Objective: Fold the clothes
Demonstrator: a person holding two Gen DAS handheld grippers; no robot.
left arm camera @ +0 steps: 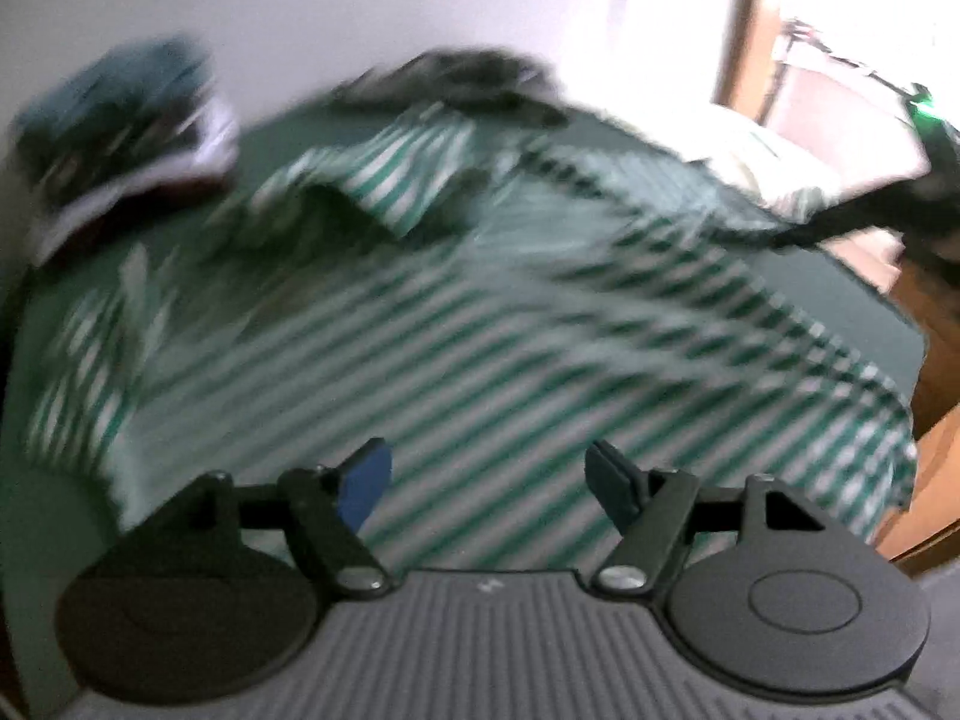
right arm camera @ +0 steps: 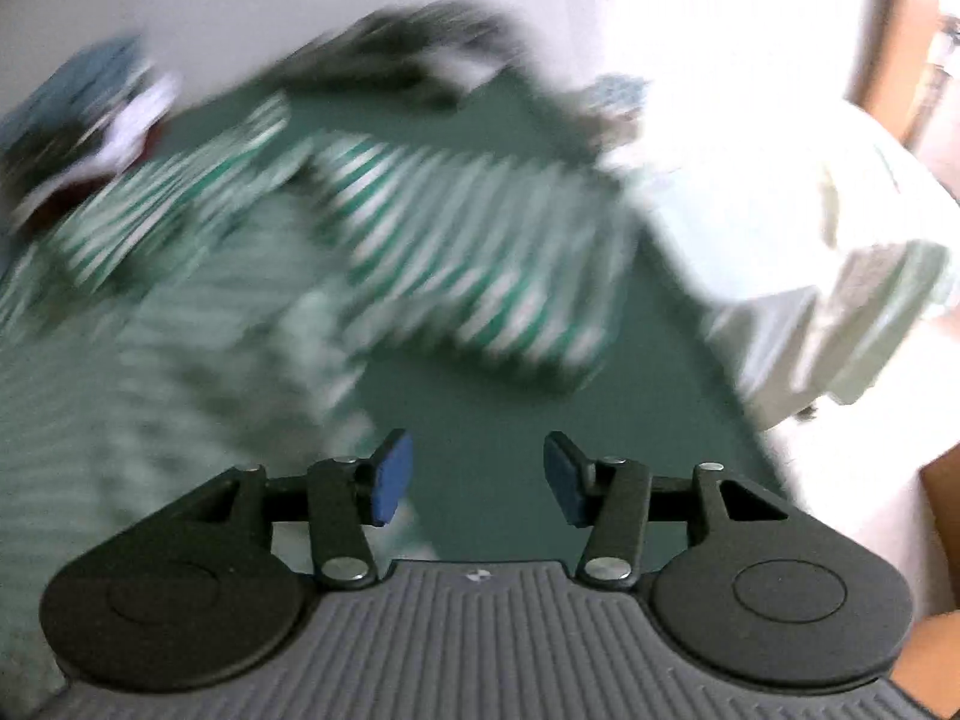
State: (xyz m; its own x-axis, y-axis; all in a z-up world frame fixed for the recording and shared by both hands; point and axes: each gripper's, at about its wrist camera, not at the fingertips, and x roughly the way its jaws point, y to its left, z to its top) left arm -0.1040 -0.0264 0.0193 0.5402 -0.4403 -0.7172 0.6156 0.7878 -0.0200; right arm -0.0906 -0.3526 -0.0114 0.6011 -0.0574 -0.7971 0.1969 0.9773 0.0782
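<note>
striped shirt [left arm camera: 420, 324] spread ahead — left gripper [left arm camera: 487, 483] gaping

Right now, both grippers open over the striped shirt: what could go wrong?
1. Both views are motion-blurred, so edges of the striped shirt are hard to locate; a grasp may miss.
2. The right gripper is over bare green sheet, beside the shirt.
3. The shirt's sleeve lies bunched; folding may trap wrinkles.

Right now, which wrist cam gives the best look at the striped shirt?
Left wrist. The green-and-white striped shirt fills most of that frame, spread across the green bed cover, though blurred. The right wrist view shows only part of it: a sleeve and the body running off the left edge, more smeared.
</note>
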